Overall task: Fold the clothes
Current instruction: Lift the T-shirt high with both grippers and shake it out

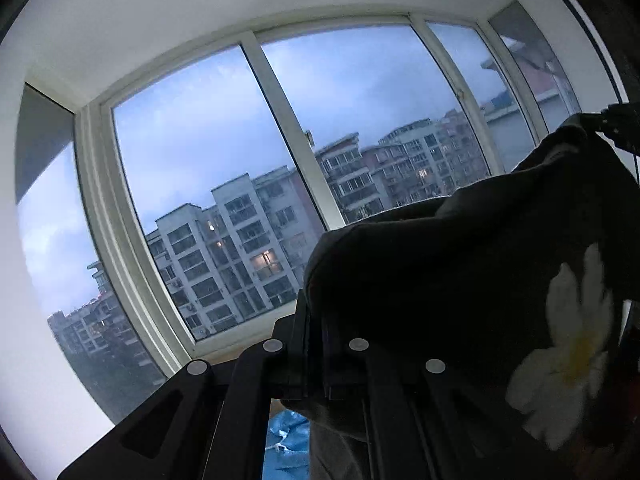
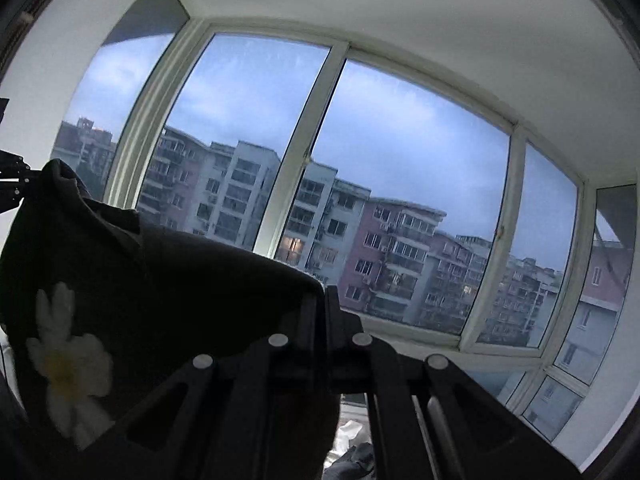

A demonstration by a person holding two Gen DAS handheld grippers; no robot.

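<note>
Only the left wrist view shows blue cloth (image 1: 286, 436) below the dark garment (image 1: 440, 264)

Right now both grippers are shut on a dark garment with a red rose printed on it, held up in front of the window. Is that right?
Not quite. The print is a white flower with a yellow centre, not a red rose; the left wrist view shows it plainly. The rest holds: the left gripper and right gripper are both shut on the dark garment, held up before the window.
</note>
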